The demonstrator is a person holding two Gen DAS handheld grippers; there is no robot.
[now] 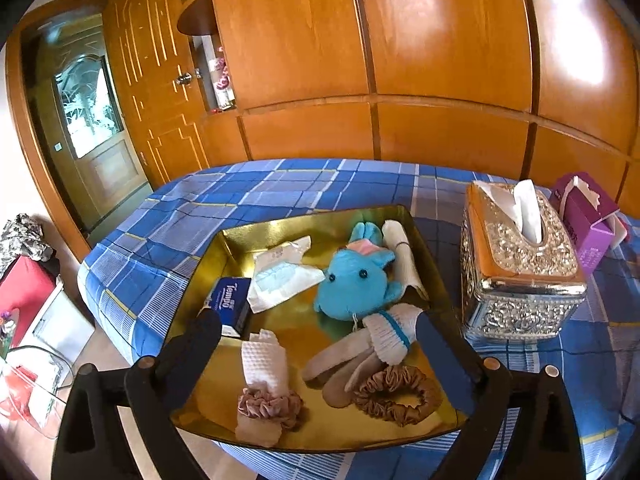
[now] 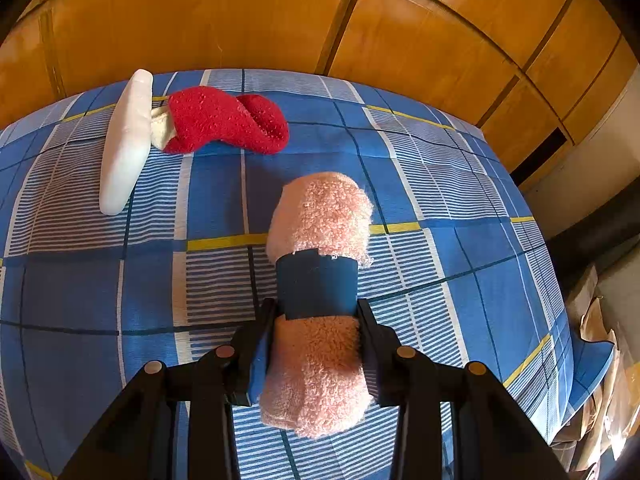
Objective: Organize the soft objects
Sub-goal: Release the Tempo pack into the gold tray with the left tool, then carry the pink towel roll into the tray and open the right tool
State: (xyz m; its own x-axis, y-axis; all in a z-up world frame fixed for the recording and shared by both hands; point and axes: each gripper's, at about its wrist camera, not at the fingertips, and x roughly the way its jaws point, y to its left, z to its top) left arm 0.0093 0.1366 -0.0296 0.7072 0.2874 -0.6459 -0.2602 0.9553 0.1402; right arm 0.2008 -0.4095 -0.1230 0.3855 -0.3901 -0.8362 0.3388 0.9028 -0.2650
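Observation:
In the left wrist view my left gripper (image 1: 320,320) is open and empty, hovering over the near part of a gold tray (image 1: 416,224). The tray holds a blue plush toy (image 1: 356,276), a grey-white sock (image 1: 360,356), a brown scrunchie (image 1: 394,394), a pink scrunchie around a white cloth (image 1: 266,400), a face-mask packet (image 1: 280,276), a tissue pack (image 1: 230,306) and a rolled white cloth (image 1: 400,256). In the right wrist view my right gripper (image 2: 318,280) is shut on a rolled pink towel with a dark band (image 2: 320,216), held above the bed.
The bed has a blue plaid sheet (image 2: 440,208). A red sock (image 2: 228,124) and a white oblong object (image 2: 128,140) lie at its far left. An ornate tissue box (image 1: 520,268) and a purple box (image 1: 588,220) stand right of the tray. A wooden wardrobe (image 1: 360,60) is behind.

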